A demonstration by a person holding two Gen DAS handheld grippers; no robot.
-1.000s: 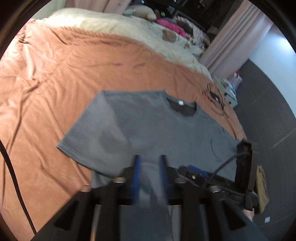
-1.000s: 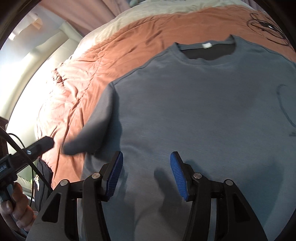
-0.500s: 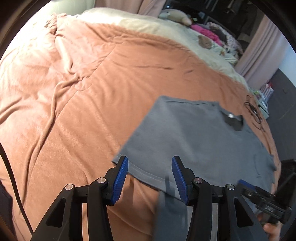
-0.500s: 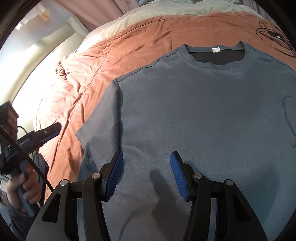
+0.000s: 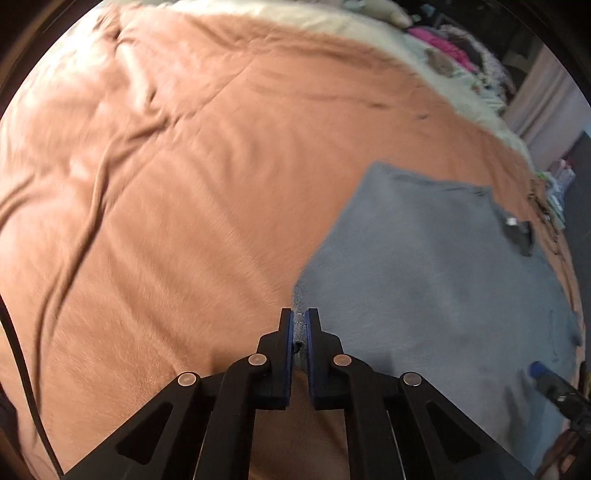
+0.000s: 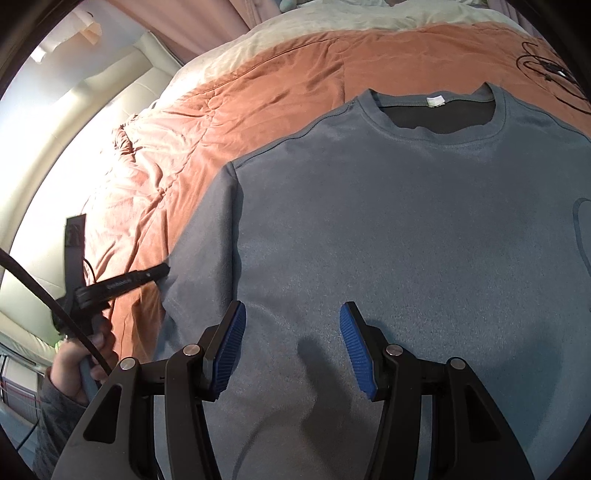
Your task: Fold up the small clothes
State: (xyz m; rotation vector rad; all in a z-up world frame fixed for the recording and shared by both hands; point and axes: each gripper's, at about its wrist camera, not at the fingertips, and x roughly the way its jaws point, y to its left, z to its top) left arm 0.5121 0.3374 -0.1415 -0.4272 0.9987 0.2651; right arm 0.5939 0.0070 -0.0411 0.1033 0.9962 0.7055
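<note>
A grey-blue T-shirt (image 6: 406,229) lies flat, face up, on an orange-brown blanket (image 5: 184,184), collar at the far end. In the left wrist view the shirt (image 5: 424,277) fills the right side. My left gripper (image 5: 299,321) is shut on the edge of the shirt's left sleeve. From the right wrist view that gripper (image 6: 162,271) touches the sleeve's corner. My right gripper (image 6: 291,325) is open and empty, hovering over the lower chest of the shirt.
A cream blanket (image 5: 369,33) and a pile of clothes (image 5: 454,48) lie at the bed's far end. A black cable (image 6: 550,70) lies on the blanket past the collar. A padded headboard (image 6: 74,110) stands on the left.
My left gripper moved left off the shirt's hem, opened, then shut on the sleeve edge. The sleeve has been spread outward. My right gripper stayed open over the shirt.
</note>
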